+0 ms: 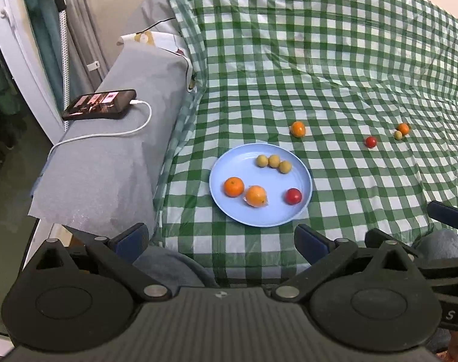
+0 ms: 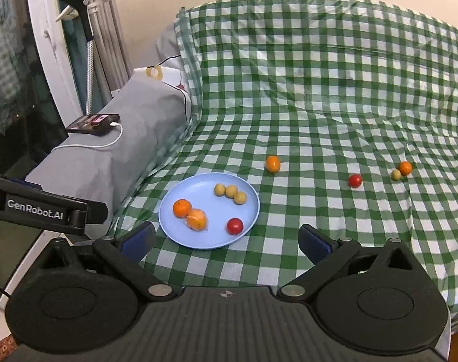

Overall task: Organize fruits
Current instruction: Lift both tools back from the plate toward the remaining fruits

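the blue plate (image 2: 253,208) lay on the green checked cloth (image 2: 319,105) over the bed, holding three yellow-green fruits (image 2: 230,193) at its 1 o'clock, two oranges (image 2: 189,213) at 8 and a red fruit (image 2: 235,226) at 5. loose fruits lay toward 2 o'clock: an orange (image 2: 273,163), a red one (image 2: 355,180), then an orange-and-yellow pair (image 2: 401,171) touching. both the left gripper (image 1: 221,238) and right gripper (image 2: 226,238) hung released and empty.
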Motion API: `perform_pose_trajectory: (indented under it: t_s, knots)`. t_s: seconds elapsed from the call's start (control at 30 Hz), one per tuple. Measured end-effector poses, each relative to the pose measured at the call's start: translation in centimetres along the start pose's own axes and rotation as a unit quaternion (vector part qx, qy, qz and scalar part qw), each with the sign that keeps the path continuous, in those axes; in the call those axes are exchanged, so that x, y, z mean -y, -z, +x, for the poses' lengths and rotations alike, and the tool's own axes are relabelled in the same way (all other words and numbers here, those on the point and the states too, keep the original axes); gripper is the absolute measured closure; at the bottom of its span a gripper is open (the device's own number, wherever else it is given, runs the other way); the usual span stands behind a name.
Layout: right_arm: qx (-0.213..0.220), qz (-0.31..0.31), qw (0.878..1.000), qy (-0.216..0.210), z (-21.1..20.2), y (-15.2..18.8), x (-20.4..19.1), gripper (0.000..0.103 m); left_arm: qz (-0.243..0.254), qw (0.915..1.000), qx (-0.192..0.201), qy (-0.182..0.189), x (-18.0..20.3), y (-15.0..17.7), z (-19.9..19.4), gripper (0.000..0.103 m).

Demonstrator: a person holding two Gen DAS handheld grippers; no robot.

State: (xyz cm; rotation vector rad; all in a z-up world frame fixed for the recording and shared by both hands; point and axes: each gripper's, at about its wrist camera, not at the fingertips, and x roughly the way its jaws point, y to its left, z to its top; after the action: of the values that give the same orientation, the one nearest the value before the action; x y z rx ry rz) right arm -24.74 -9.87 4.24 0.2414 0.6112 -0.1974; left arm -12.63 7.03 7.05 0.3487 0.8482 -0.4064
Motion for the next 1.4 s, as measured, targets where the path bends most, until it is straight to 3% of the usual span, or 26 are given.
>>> perform_pose_trajectory:
  t_s: [0.3,0.57,1.4]
  knots:
    - [0.013,0.012,1.0,-0.005,-0.6,0.4,0.7,0.002,0.012,0.9998,-0.009,-0.011,0.9,0.1,0.0,0.0]
    - [0.004,0.028,1.0,0.008,0.7,0.4,2.3,0.001,0.023,0.9991,-0.035,-0.01,2.0,-0.9,2.3,0.0]
    - [-0.027,0.108,0.986,0.122,7.7,-1.4,16.4,0.001,0.085,0.9901,-0.103,0.043,13.3,-8.2,14.0,0.0]
